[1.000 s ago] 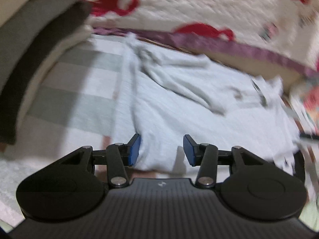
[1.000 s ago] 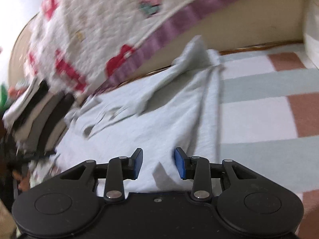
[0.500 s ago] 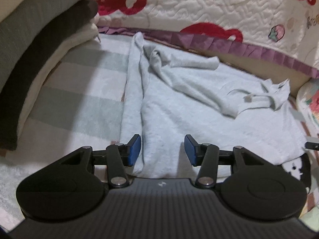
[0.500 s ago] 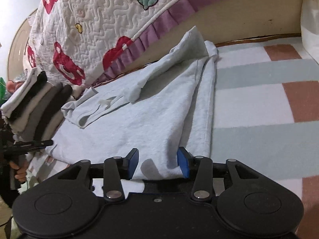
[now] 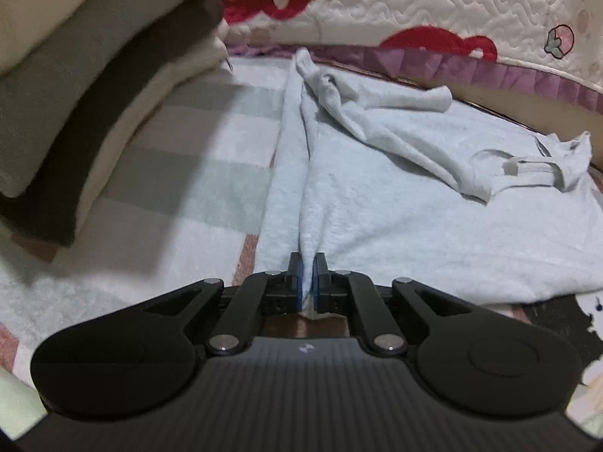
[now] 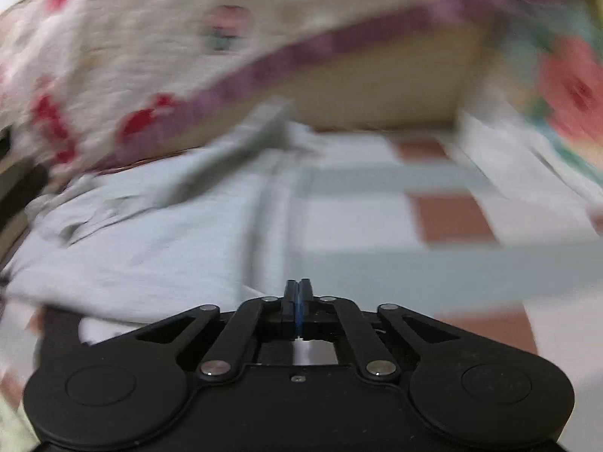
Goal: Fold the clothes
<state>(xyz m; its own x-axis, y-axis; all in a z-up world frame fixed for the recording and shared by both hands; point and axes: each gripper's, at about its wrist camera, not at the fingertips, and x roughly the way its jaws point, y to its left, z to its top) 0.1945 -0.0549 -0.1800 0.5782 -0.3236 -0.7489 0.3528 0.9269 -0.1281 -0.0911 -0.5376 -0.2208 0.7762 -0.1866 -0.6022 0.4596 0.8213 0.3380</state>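
The shirt (image 5: pixel 395 203) lies spread and rumpled on the striped mat (image 5: pixel 196 173) beside the quilt (image 5: pixel 433 7), one sleeve thrown across its body. Our left gripper (image 5: pixel 308 275) is closing its jaws on a pinched ridge of the near hem; our right gripper (image 6: pixel 297 301) has its jaws closed at the blurred hem edge, cloth between them unclear. We should confirm both grips, then lift evenly and keep the hem taut.
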